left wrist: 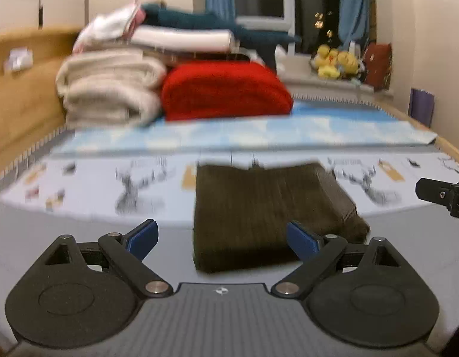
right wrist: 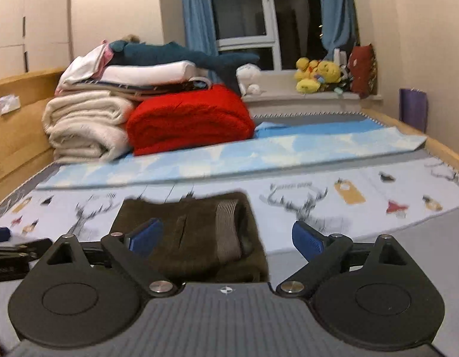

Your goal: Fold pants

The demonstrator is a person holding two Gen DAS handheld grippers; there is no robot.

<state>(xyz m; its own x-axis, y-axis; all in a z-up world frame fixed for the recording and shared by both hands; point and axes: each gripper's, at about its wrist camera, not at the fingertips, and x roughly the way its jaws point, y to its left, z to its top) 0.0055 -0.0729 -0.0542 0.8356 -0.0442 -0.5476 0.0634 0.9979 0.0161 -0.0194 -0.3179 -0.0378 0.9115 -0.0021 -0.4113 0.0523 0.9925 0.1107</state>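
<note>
Dark brown pants point(left wrist: 259, 208) lie folded into a compact rectangle on the bed's light patterned sheet point(left wrist: 110, 184). My left gripper point(left wrist: 222, 241) is open and empty, held just in front of the pants' near edge. In the right wrist view the same pants point(right wrist: 196, 232) show a grey ribbed waistband point(right wrist: 228, 229) on top. My right gripper point(right wrist: 228, 239) is open and empty, close to the pants' near right corner. The right gripper's tip also shows at the right edge of the left wrist view point(left wrist: 443, 196). The left gripper shows at the left edge of the right wrist view point(right wrist: 12, 253).
A stack of folded cream towels point(left wrist: 110, 89), a red blanket point(left wrist: 226, 89) and other linen stands at the back left against the wooden bed frame point(left wrist: 18, 95). A blue cloud-print sheet point(right wrist: 259, 148) lies behind the pants. Yellow plush toys point(right wrist: 318, 74) sit on the windowsill.
</note>
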